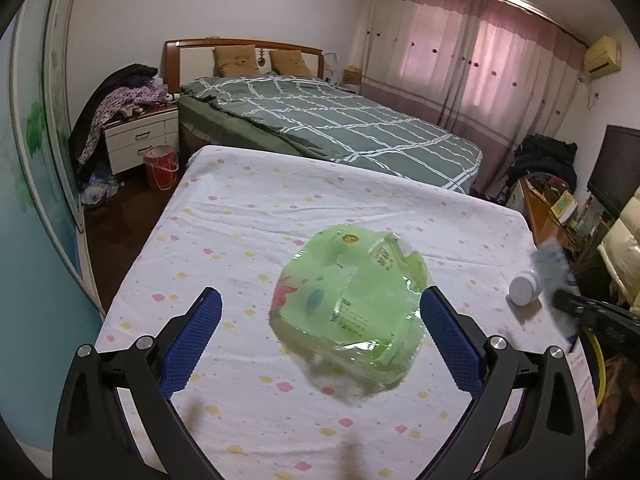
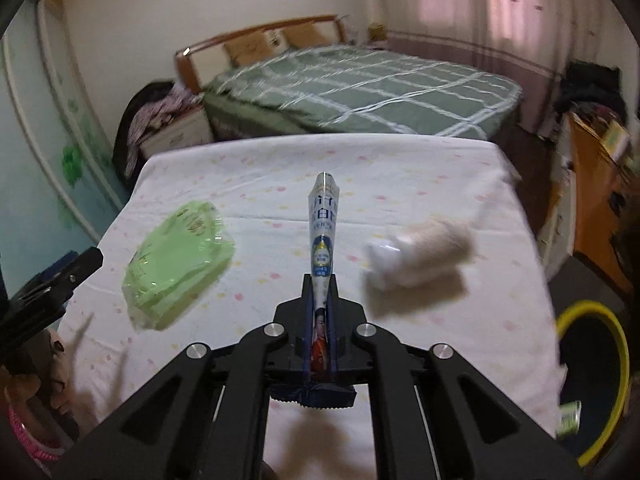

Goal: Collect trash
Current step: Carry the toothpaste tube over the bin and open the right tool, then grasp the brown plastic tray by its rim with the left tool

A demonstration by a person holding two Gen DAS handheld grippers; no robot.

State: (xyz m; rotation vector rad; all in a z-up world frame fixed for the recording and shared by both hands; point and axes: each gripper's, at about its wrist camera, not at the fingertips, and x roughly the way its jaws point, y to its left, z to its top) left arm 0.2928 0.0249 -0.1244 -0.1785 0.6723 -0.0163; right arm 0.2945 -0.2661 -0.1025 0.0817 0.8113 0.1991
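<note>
**Thin wrapper could slip while the green pack waits**

The right gripper (image 2: pixel 322 284) is clamping its fingers on a flattened blue-and-white wrapper (image 2: pixel 323 232), pinched only along its edge, so a quick swing toward the yellow-rimmed bin (image 2: pixel 596 376) at 4 o'clock could shake it loose. The left gripper (image 1: pixel 320 300) is hovering, fingers wide apart, around the green plastic pack (image 1: pixel 352 304) lying on the surface (image 1: pixel 224 224); crinkly film may slide sideways. The white bottle (image 2: pixel 416 260) at 2 o'clock could roll.

Left claw (image 1: pixel 320 308) spread wide over green plastic bag (image 1: pixel 348 316) on floral tablecloth (image 1: pixel 240 216), white bottle (image 1: pixel 525 289) near
</note>
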